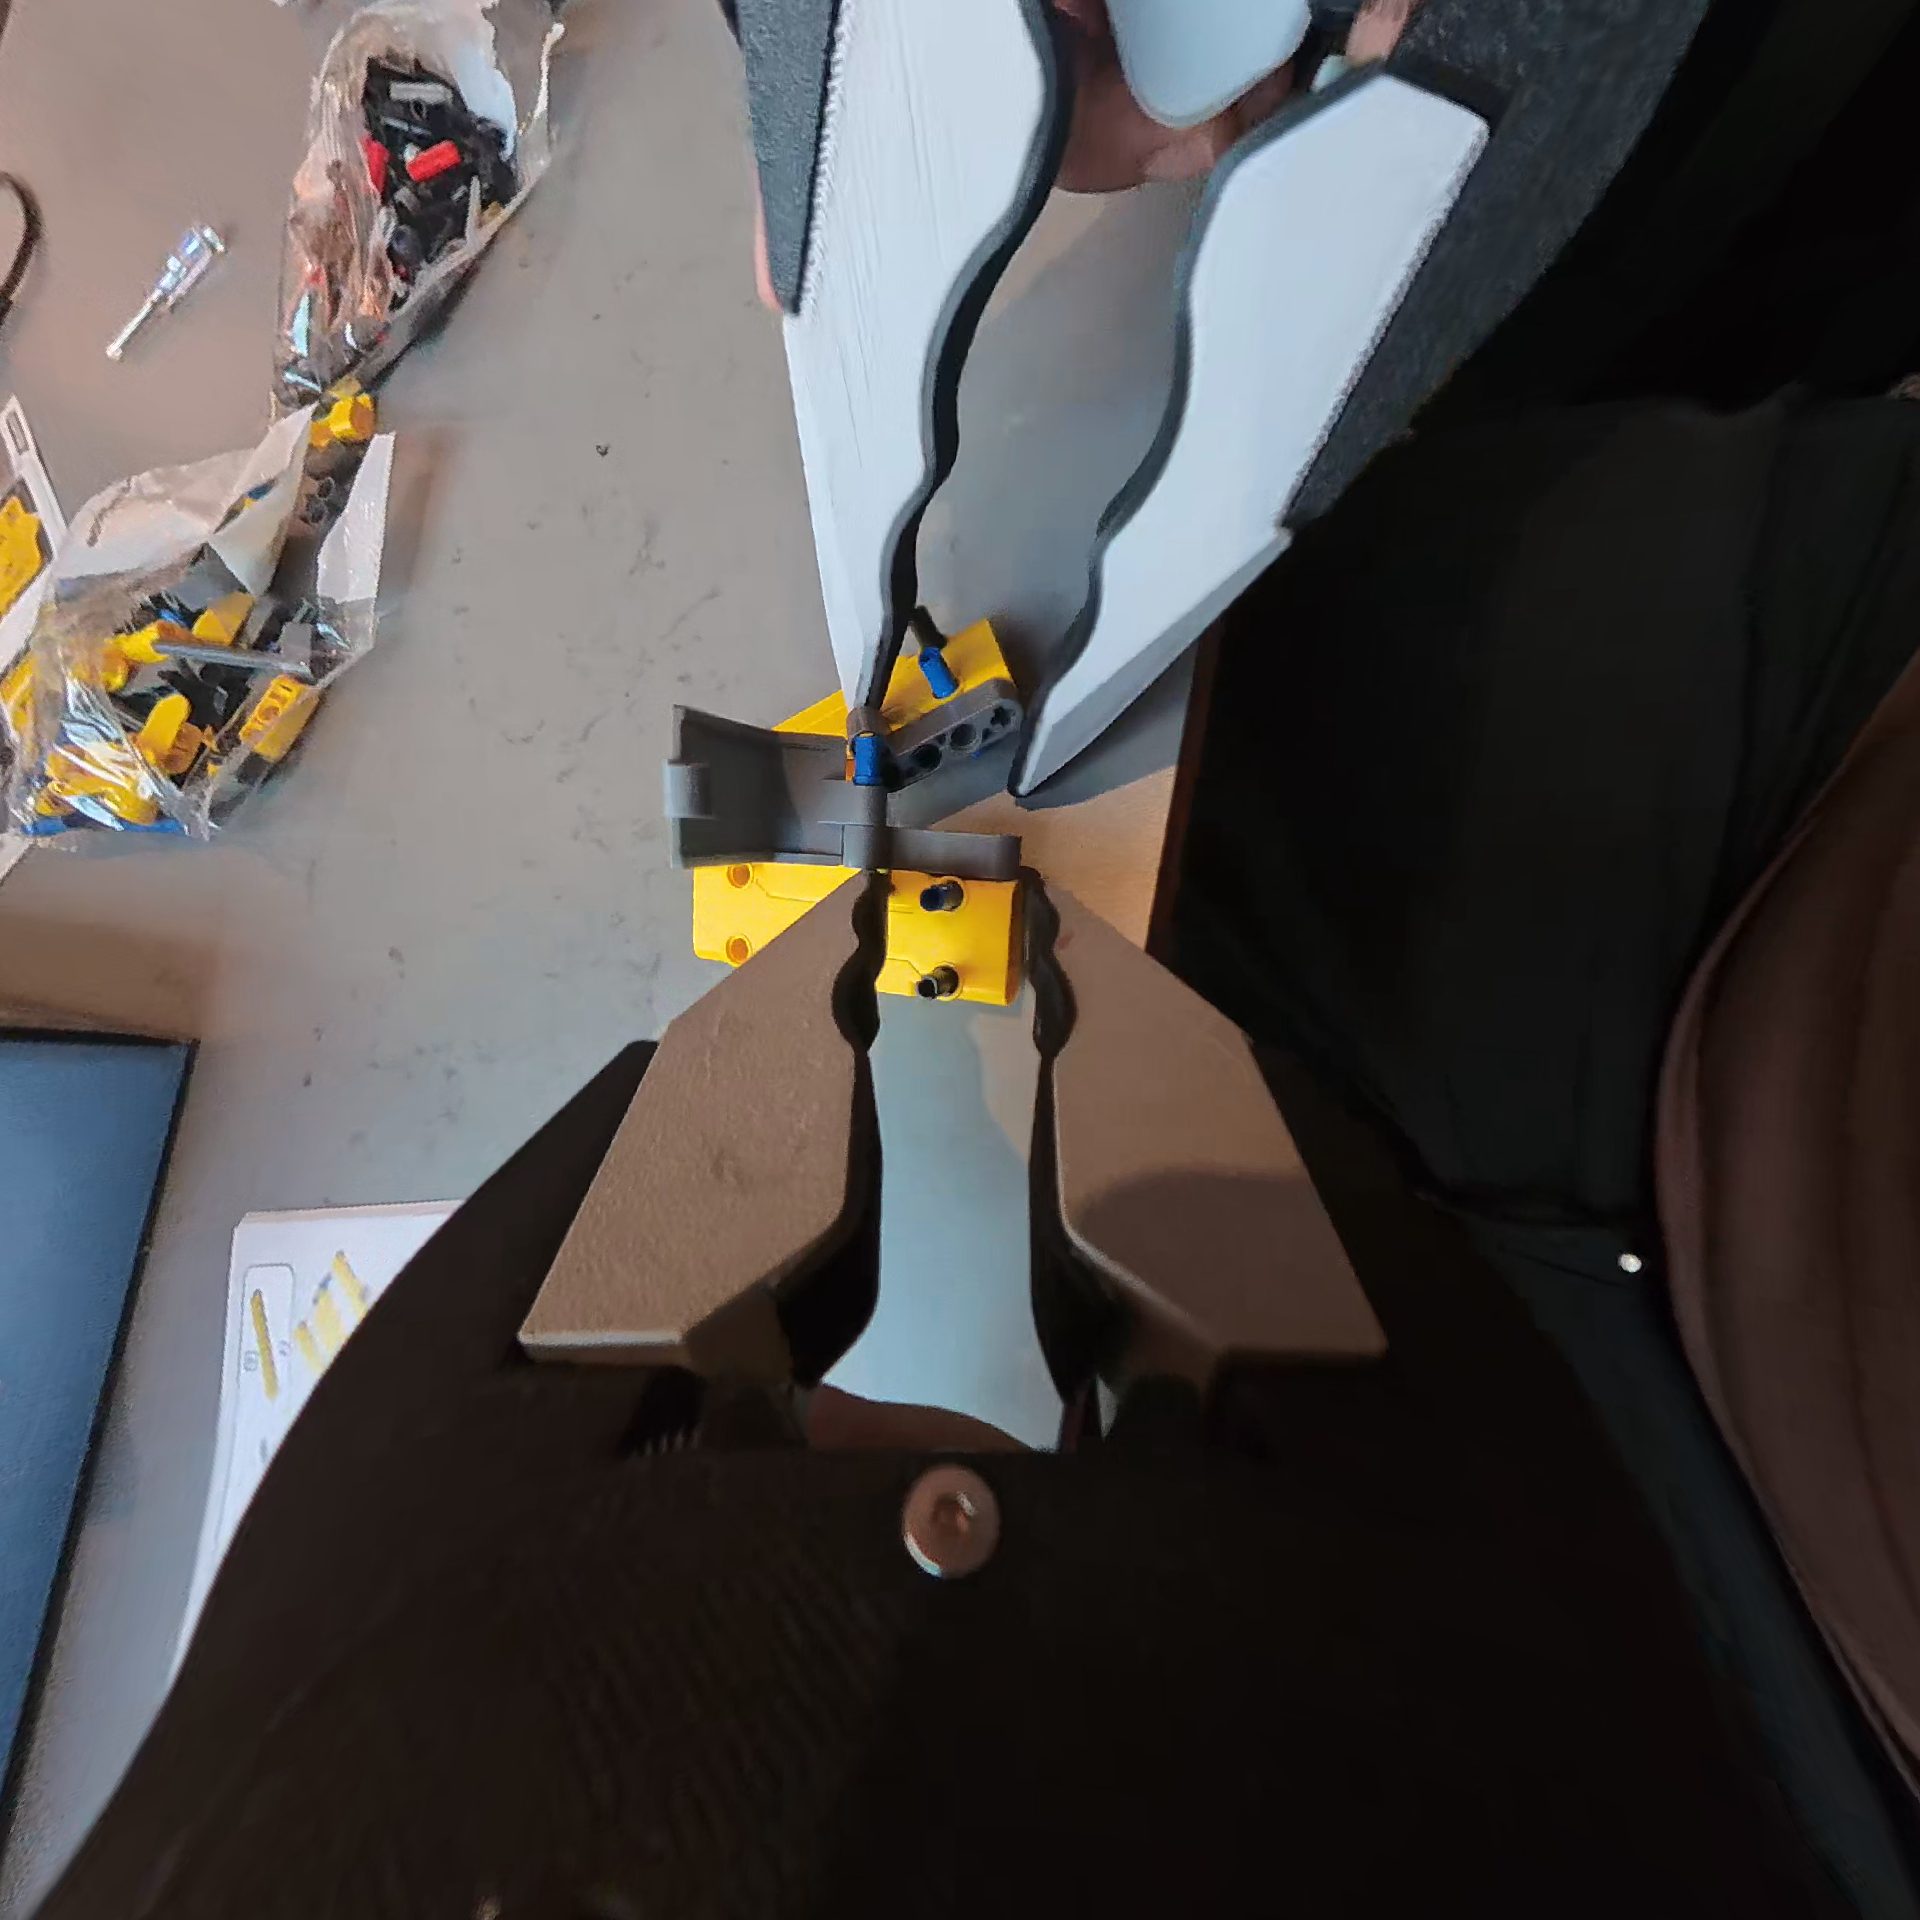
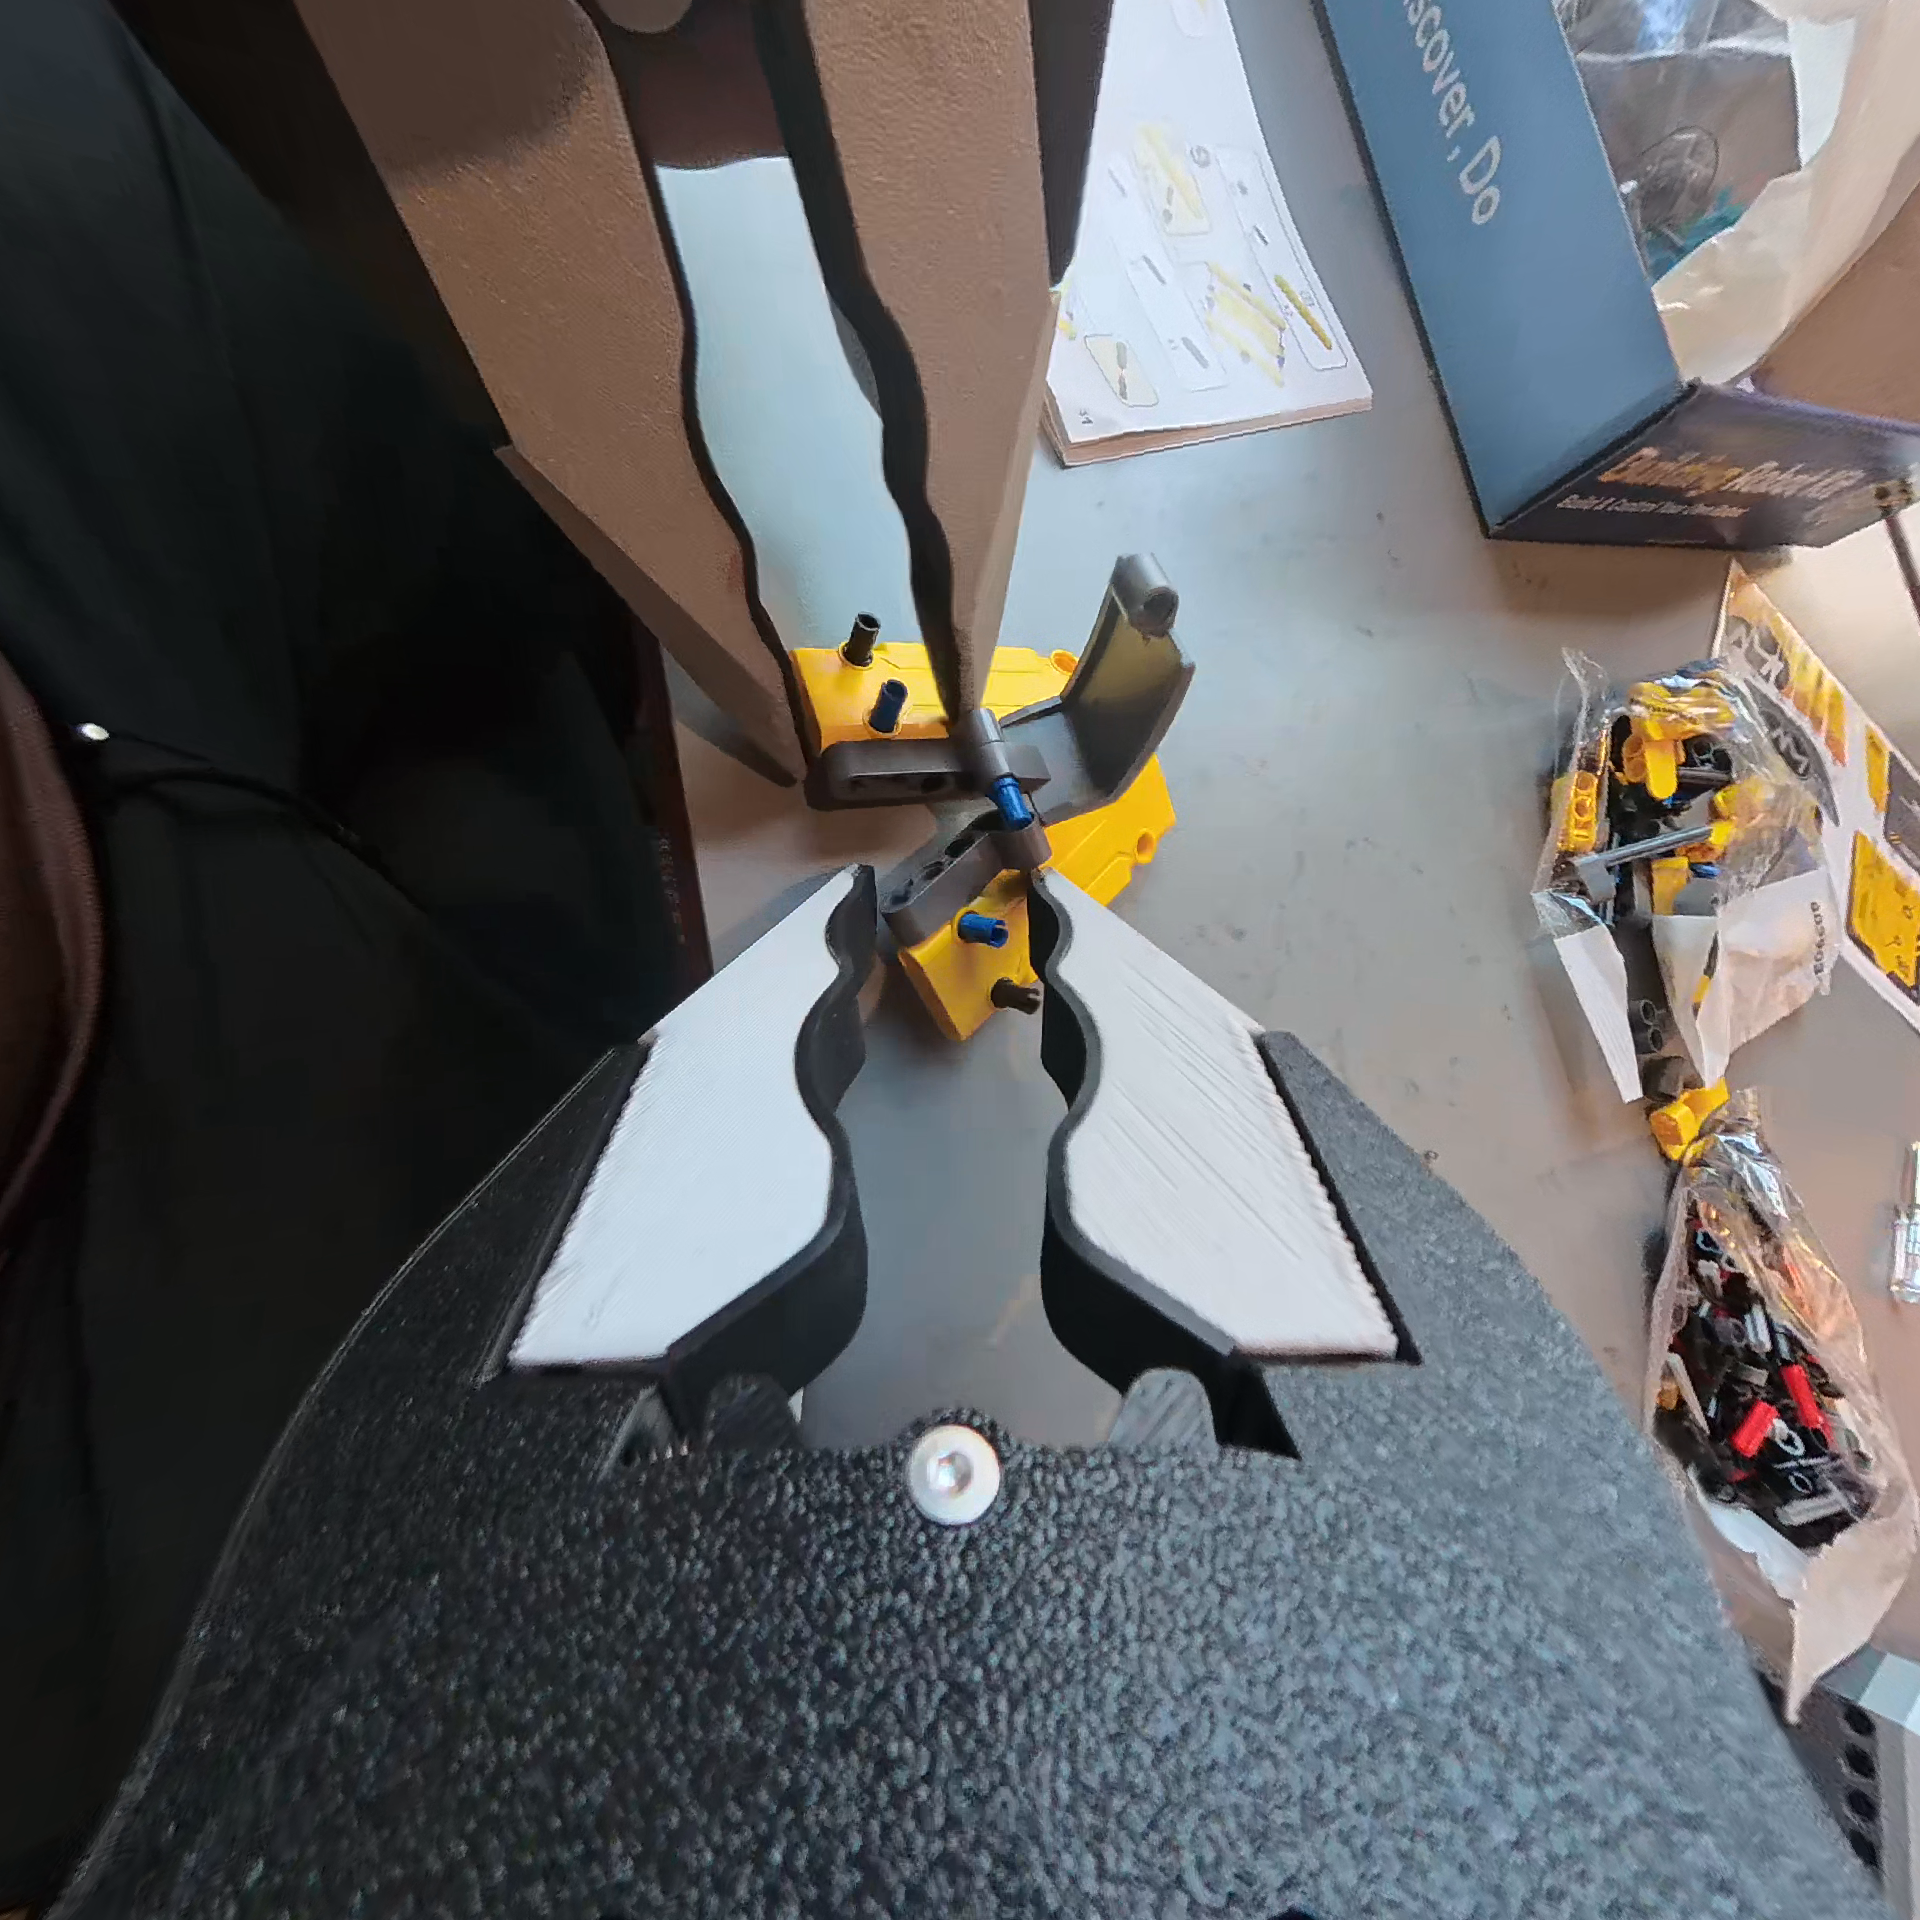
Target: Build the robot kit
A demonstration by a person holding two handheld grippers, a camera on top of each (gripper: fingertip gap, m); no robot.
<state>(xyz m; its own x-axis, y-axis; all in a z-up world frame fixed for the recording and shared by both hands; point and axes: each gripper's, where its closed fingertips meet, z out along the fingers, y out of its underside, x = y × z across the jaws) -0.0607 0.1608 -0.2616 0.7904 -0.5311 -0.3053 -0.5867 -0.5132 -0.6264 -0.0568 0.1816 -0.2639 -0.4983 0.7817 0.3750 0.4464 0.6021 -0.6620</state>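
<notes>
A small brick assembly sits at the grey table's edge: two yellow blocks, grey beams, blue pins and a curved grey panel (image 1: 727,790), which also shows in the right wrist view (image 2: 1127,675). My left gripper (image 1: 951,888) has brown fingers and is shut on the yellow block with black pins (image 1: 966,945). In the right wrist view this gripper (image 2: 878,743) comes in from above onto that block (image 2: 914,665). My right gripper (image 2: 951,888) has white fingers and is shut across the grey holed beam (image 2: 935,883) and the yellow block with a blue pin (image 2: 961,982). The left wrist view shows it (image 1: 945,748) facing the left gripper.
Clear bags of yellow parts (image 1: 156,675) (image 2: 1683,831) and of black and red parts (image 1: 405,177) (image 2: 1756,1403) lie on the table. There is also an instruction booklet (image 2: 1195,260), a blue box (image 2: 1507,260) and a metal tool (image 1: 166,291). A person's dark clothing (image 1: 1507,831) is beyond the table edge. Less than 4 cm separates the two grippers' tips.
</notes>
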